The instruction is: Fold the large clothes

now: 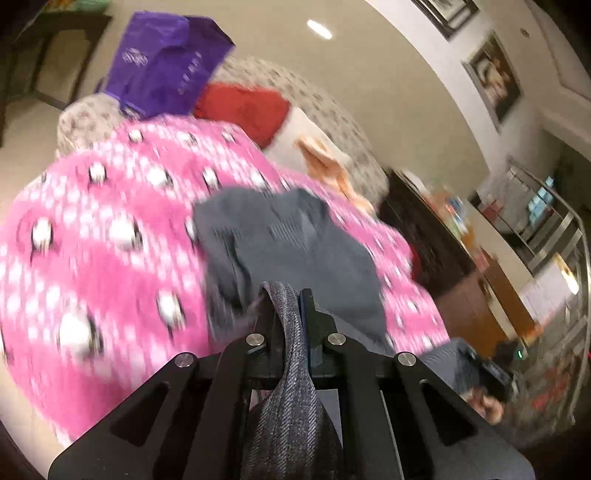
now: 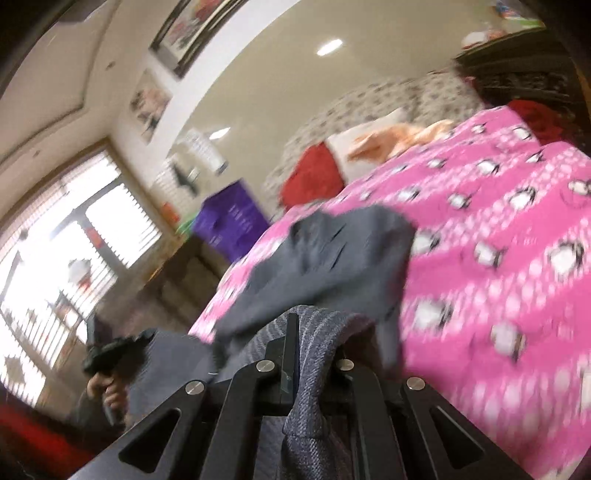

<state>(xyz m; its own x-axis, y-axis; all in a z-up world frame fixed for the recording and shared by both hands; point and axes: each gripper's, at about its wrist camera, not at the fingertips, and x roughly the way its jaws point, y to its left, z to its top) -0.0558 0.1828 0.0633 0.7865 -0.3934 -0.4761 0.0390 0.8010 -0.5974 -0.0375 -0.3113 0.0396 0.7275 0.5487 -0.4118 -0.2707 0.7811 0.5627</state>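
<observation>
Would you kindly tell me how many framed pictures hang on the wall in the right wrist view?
2. A large framed picture is at the top, near the ceiling; a smaller picture hangs below it, above the window. Others may lie outside the view.

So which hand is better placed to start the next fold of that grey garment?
Neither clearly. The left tool and right tool are each shut on the grey garment above the pink penguin blanket. Probably both move together.
</observation>
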